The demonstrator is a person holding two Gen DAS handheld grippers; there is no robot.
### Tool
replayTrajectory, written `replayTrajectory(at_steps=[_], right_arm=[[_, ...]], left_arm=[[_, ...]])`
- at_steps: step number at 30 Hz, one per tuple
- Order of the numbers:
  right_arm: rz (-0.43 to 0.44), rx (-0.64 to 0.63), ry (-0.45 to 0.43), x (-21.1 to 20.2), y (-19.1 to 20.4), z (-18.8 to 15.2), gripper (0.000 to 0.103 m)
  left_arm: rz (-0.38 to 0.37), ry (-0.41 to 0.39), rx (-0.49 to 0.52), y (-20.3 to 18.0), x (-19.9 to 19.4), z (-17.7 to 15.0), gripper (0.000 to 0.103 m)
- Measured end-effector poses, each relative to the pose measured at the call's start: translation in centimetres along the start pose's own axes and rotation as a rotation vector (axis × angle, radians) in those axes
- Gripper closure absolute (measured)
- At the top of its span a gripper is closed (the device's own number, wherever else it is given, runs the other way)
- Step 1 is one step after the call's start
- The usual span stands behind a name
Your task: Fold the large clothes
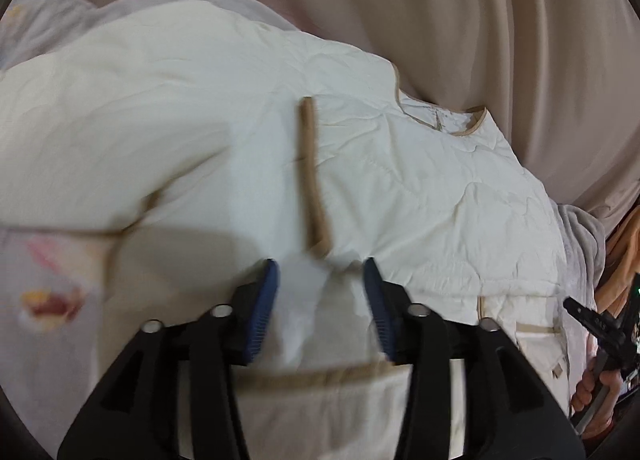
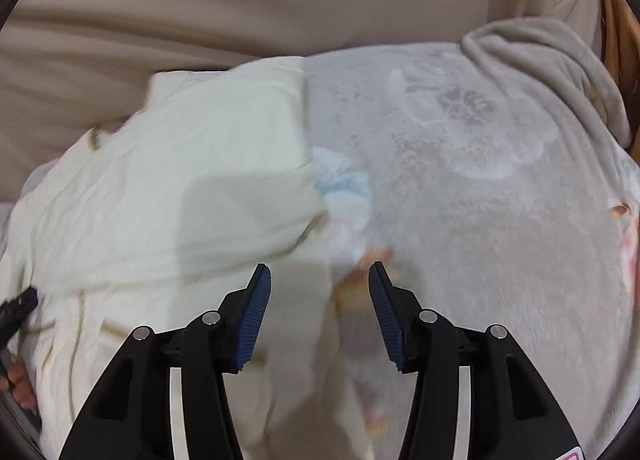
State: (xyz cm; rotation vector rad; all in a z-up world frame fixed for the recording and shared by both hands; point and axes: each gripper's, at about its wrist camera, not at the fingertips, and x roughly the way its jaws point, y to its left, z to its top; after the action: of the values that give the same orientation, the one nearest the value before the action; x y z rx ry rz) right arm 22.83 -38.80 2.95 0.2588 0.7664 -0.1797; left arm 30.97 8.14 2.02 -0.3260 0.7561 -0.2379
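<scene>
Grippers both stand spread, nothing between the blue ribbed pads: left gripper (image 1: 322, 272) over the cream quilted jacket with tan trim (image 1: 200, 120), right gripper (image 2: 320, 280) at the jacket's edge, above the grey fleece printed blanket (image 2: 460, 200) beneath it. Risk: a pinch there may catch the blanket too, dragging both and spoiling the fold.

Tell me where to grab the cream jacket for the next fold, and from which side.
Grip the cream jacket at its tan-trimmed hem, probably coming from the near side. That edge lies flat and exposed just below the open left gripper, so the fingers could pinch it without bunching.
</scene>
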Motion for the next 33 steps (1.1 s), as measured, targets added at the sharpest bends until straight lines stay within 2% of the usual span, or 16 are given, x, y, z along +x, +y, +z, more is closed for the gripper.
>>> replayTrajectory(at_steps=[3,5,8,12,16,17,19,20,22,23,24,25,26,30,33], right_arm=[[0.057,-0.070,-0.015,-3.4,1.7,-3.5,0.052],[0.096,-0.096,-0.016,-4.5,2.9,-5.4,0.051],[0.144,-0.117,-0.012,-5.5,4.1,-8.2,0.051],[0.161,-0.148,-0.022,-5.5,5.4,-10.6,0.046],[0.147,-0.156,-0.036,-5.4,5.7,-11.0,0.044],[0.147,-0.152,-0.035,-5.4,5.7,-11.1,0.043],[0.145,-0.147,-0.033,-5.3,5.6,-11.1,0.042],[0.141,-0.147,-0.034,-5.3,5.6,-11.2,0.042],[0.132,-0.152,-0.034,-5.2,5.7,-11.2,0.040],[0.127,-0.155,-0.034,-5.2,5.8,-11.2,0.039],[0.122,-0.158,-0.035,-5.2,5.9,-11.3,0.038],[0.119,-0.160,-0.035,-5.2,6.0,-11.3,0.038],[0.117,-0.162,-0.035,-5.2,6.0,-11.3,0.038],[0.126,-0.157,-0.034,-5.1,5.9,-11.3,0.036],[0.130,-0.154,-0.035,-5.1,6.0,-11.3,0.035]], left_arm=[[0.043,-0.046,-0.053,2.7,-4.1,-0.9,0.027],[0.094,-0.085,-0.099,5.5,-6.8,-0.9,0.022],[0.212,-0.140,-0.193,10.8,-10.1,0.1,0.019],[0.369,-0.194,-0.402,20.2,-13.1,2.1,0.019],[0.470,-0.221,-0.543,27.2,-14.4,3.8,0.019],[0.488,-0.222,-0.564,28.4,-14.4,4.1,0.022],[0.471,-0.213,-0.608,30.3,-14.0,4.5,0.031],[0.467,-0.208,-0.620,30.7,-13.6,4.8,0.034],[0.488,-0.203,-0.592,30.5,-12.9,5.6,0.048],[0.510,-0.194,-0.554,30.1,-12.5,6.2,0.064],[0.534,-0.186,-0.530,29.7,-12.2,6.8,0.073],[0.539,-0.190,-0.510,28.9,-12.1,7.4,0.086],[0.524,-0.202,-0.494,28.1,-12.3,7.9,0.092],[0.470,-0.276,-0.351,22.1,-14.1,10.2,0.097],[0.415,-0.328,-0.166,13.3,-15.1,12.0,0.098]])
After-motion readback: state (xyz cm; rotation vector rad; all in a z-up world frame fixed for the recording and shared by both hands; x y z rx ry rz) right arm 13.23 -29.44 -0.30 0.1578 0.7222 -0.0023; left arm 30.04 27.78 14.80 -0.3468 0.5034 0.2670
